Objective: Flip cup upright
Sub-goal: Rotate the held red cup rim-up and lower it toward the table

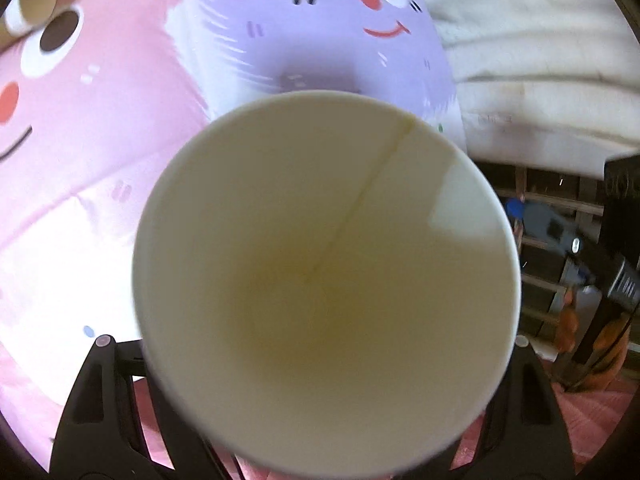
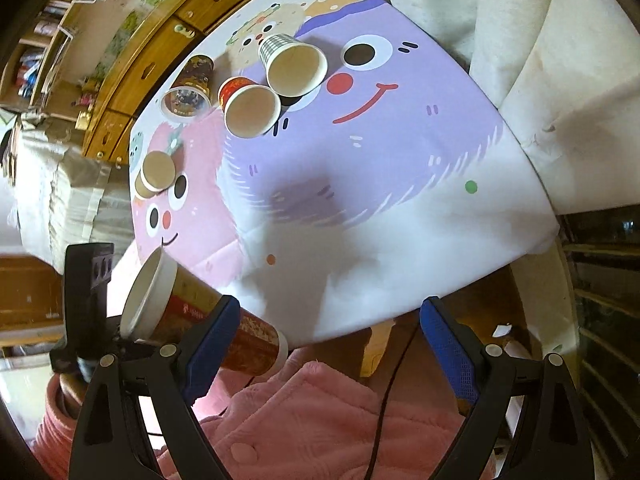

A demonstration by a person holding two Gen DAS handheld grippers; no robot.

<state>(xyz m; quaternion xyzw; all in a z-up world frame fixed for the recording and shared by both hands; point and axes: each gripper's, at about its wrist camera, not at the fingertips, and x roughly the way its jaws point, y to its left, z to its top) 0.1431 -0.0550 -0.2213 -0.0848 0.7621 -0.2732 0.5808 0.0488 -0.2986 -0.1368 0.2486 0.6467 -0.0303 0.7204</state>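
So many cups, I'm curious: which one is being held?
The red-and-gold cup, off the table in the left gripper; the others lie on the tablecloth.

Left gripper (image 1: 320, 420) clamped, right gripper (image 2: 328, 340) agape.

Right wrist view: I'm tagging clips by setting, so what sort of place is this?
Probably a home room: a cartoon tablecloth covers a small table, wooden drawers and cluttered shelves line the wall, and paper cups stand on the cloth.
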